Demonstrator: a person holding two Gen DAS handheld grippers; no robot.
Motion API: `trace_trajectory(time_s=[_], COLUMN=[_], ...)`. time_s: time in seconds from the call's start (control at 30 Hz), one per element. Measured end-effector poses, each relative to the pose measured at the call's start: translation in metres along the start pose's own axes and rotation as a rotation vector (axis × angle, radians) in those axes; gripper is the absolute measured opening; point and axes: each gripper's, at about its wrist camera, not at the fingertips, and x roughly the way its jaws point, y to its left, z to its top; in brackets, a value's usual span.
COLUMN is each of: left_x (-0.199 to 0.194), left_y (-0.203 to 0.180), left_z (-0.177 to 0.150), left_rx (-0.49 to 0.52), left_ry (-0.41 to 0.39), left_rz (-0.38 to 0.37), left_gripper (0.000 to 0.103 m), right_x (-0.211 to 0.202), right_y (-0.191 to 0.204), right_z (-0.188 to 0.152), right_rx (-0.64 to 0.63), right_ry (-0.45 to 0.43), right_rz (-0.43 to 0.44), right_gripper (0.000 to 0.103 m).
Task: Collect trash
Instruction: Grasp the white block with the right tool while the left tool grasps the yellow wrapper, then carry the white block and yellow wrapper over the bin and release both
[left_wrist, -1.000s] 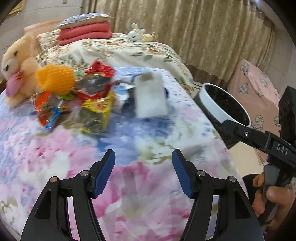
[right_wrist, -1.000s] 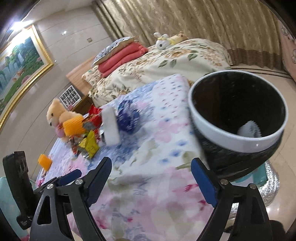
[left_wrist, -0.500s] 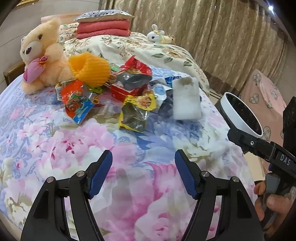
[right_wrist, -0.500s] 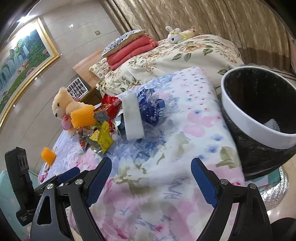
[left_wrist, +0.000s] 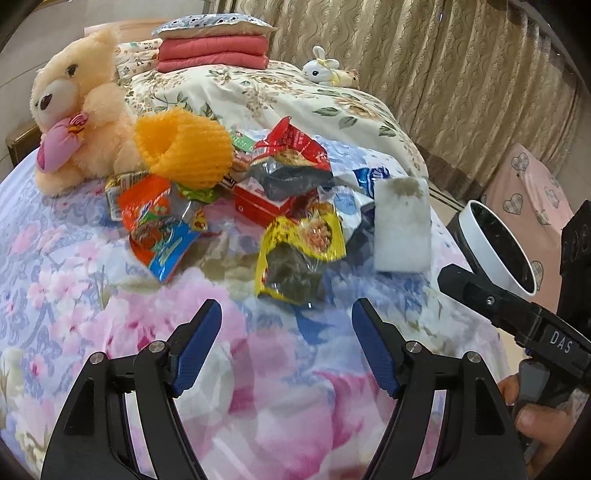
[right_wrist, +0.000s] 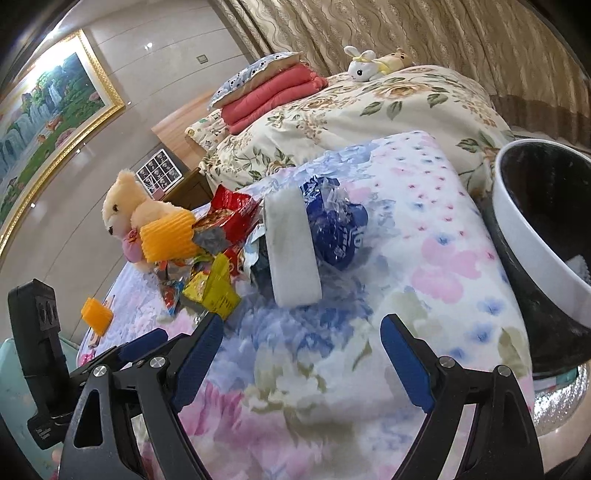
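Bedroom with tan patterned curtains (left_wrist: 461, 74). A bed under a pink-and-blue floral blanket (left_wrist: 92, 295) fills the foreground; behind it lies a cream flowered quilt (left_wrist: 295, 96) with folded red blankets (left_wrist: 214, 55) at its head.

At the right edge of the bed stands a round black waste bin with a white rim (right_wrist: 524, 236), already holding some white scrap. A peach plush teddy bear (left_wrist: 77, 110) sits at the far left of the blanket, touching the litter.

The trash lies heaped in the middle of the blanket: an orange foam-net sleeve (left_wrist: 181, 147), a white rectangular foam block with a stained end (left_wrist: 402, 225) on the side nearest the bin, a crumpled blue plastic bag (right_wrist: 336, 229) just beside it, a red snack wrapper (left_wrist: 295, 147), an orange-and-blue packet (left_wrist: 159, 229), and a yellow torn wrapper (left_wrist: 299, 251) at the near edge. A second, smaller orange foam piece (right_wrist: 96, 314) lies well apart.

The left gripper (left_wrist: 286, 328) is empty, its jaws opening, pointed at the yellow wrapper. The right gripper (right_wrist: 301, 350) is spread wide, holding nothing, lined up on the foam block.

Assessment: approach stage, nothing picked up. Each claw must advance until a piece sits between its pads, then close. Thin wrappers lying flat on soft bedding may slip, or blanket may be pinched with them.
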Motion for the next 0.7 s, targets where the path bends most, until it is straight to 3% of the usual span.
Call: trace_trajectory(time_s=[0.27, 0.3, 0.33, 0.37, 0.4, 0.5, 0.7], left_x=[0.023, 0.026, 0.029, 0.033, 0.036, 0.034, 0.018], left_y=[0.000, -0.001, -0.001, -0.001, 0.000, 0.005, 0.002], left_z=[0.015, 0.016, 0.017, 0.018, 0.017, 0.016, 0.008], left_rx=[0.010, 0.014, 0.015, 0.014, 0.012, -0.006, 0.006], left_ry=[0.018, 0.024, 0.031, 0.047, 0.062, 0.060, 0.038], left_rz=[0.018, 0.018, 0.013, -0.002, -0.018, -0.041, -0.048], left_gripper=[0.074, 0.070, 0.053, 0.041, 0.026, 0.010, 0.008], right_x=[0.029, 0.033, 0.035, 0.037, 0.037, 0.034, 0.014], right_y=[-0.002, -0.003, -0.003, -0.003, -0.003, 0.001, 0.001], right_z=[0.014, 0.015, 0.015, 0.015, 0.014, 0.011, -0.003], right_rx=[0.011, 0.019, 0.022, 0.025, 0.026, 0.008, 0.002], right_ry=[0.033, 0.042, 0.048, 0.054, 0.057, 0.063, 0.063], right_rz=[0.017, 0.024, 0.028, 0.033, 0.038, 0.064, 0.087], right_gripper=[0.058, 0.049, 0.037, 0.030, 0.029, 0.028, 0.028])
